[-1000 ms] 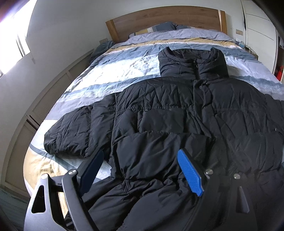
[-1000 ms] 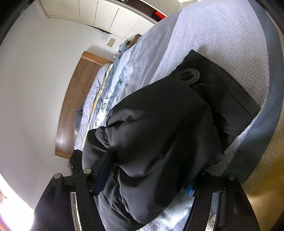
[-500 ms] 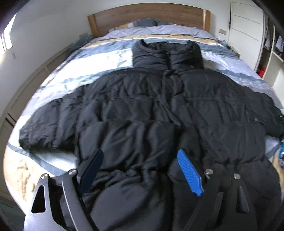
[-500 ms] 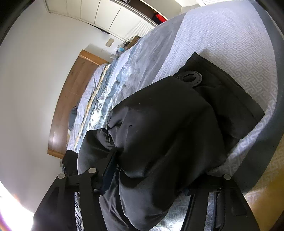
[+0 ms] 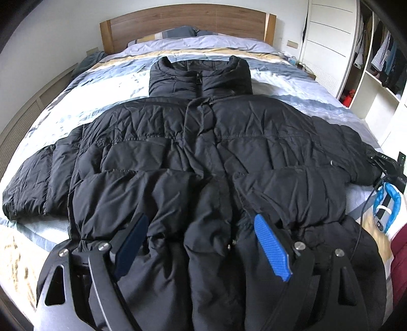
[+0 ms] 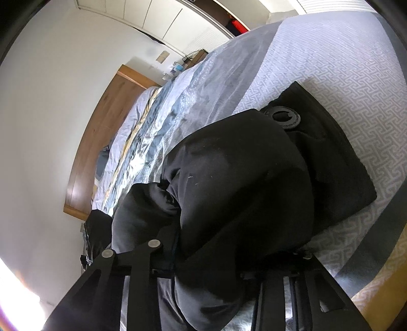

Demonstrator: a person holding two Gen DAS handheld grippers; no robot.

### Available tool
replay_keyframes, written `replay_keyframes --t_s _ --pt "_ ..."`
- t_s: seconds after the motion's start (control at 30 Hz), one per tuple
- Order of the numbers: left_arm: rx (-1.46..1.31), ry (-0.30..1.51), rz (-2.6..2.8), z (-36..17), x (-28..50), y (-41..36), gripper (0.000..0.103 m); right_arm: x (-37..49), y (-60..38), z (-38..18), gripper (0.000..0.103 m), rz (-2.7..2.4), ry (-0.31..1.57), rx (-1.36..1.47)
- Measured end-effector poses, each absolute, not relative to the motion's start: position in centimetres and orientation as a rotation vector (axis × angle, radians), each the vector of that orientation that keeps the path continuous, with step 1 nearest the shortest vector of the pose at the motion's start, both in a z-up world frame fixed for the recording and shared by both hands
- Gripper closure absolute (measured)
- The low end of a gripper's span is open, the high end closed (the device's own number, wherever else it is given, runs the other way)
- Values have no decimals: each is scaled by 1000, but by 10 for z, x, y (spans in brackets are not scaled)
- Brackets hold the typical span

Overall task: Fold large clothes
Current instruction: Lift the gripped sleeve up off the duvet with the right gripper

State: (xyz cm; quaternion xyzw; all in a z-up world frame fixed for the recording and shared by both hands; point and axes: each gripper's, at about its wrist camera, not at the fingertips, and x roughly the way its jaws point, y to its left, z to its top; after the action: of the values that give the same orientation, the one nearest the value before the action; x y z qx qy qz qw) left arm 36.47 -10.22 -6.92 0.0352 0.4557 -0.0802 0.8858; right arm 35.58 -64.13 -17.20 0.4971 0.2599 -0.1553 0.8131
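A large black puffer jacket [image 5: 203,152] lies front up and spread out on the bed, collar toward the headboard, both sleeves out to the sides. My left gripper [image 5: 201,244] is open, its blue pads just above the jacket's hem near the zipper. In the right wrist view, my right gripper [image 6: 216,259] is shut on the jacket's right sleeve [image 6: 241,183] near its cuff; the puffy fabric bulges between the fingers and hides the pads. The right gripper [image 5: 389,165] also shows at the sleeve end in the left wrist view.
The bed has a striped blue, white and tan cover [image 5: 106,84] and a wooden headboard [image 5: 183,23]. A wardrobe with hanging clothes [image 5: 376,51] stands to the right. A flat black item with a round ring [image 6: 330,142] lies on the cover under the sleeve.
The left gripper has swung right, from the jacket's left side to centred over the hem. The right gripper's fingers have closed in on the sleeve.
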Motion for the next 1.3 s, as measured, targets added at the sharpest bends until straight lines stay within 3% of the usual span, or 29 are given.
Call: replay_keyframes --t_s 0.27,1.3 --pt "79 948 -159 -68 365 -101 17 357 -638 -160 84 -295 539 1021" --pt "56 896 -138 -37 349 -83 17 370 -581 -44 87 -39 445 782"
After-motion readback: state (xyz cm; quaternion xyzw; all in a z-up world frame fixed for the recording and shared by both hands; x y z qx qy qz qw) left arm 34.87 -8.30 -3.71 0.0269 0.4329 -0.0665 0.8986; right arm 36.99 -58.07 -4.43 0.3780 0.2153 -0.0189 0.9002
